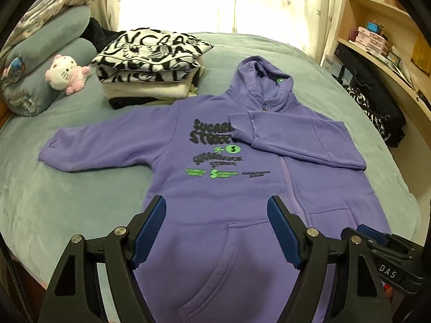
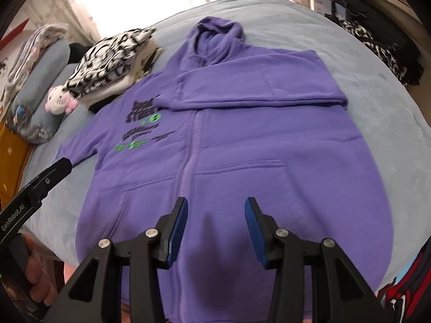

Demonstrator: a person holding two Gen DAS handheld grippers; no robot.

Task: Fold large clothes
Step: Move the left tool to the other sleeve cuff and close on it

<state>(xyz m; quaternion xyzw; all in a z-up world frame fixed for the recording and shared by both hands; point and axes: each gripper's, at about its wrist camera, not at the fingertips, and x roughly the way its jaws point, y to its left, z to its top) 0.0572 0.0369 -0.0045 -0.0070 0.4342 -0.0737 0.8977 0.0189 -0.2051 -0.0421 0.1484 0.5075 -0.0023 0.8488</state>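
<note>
A purple hoodie (image 1: 215,188) lies face up and flat on the bed (image 1: 67,210), filling the centre of both views, hood toward the top of the frame. In the left wrist view its sleeve (image 1: 282,140) at centre right is folded across the chest and covers the end of the black lettering, while the other sleeve (image 1: 94,145) stretches out to centre left on the blue-grey cover.

The left gripper (image 1: 216,210) hangs over the hoodie's pocket at bottom centre, its blue pads spread wide with nothing between them. The right gripper (image 2: 216,215) stands at bottom centre of its own view, over the hem beside the zip, jaws partly apart and empty. Neither clearly touches the cloth; I cannot tell their height above it. In the right wrist view a hand (image 2: 37,277) holds the left gripper's handle at the lower left edge.

At upper left of the left wrist view, a stack of folded clothes (image 1: 145,67) sits just beyond the outstretched sleeve's shoulder, topped by a black-and-white printed piece. Left of it a plush cat (image 1: 64,74) leans on rolled pillows (image 1: 40,62). Shelves (image 1: 382,27) crowded with boxes line the right edge, with dark patterned cloth (image 1: 377,113) heaped beside the bed. Nothing lies on the hoodie itself.
</note>
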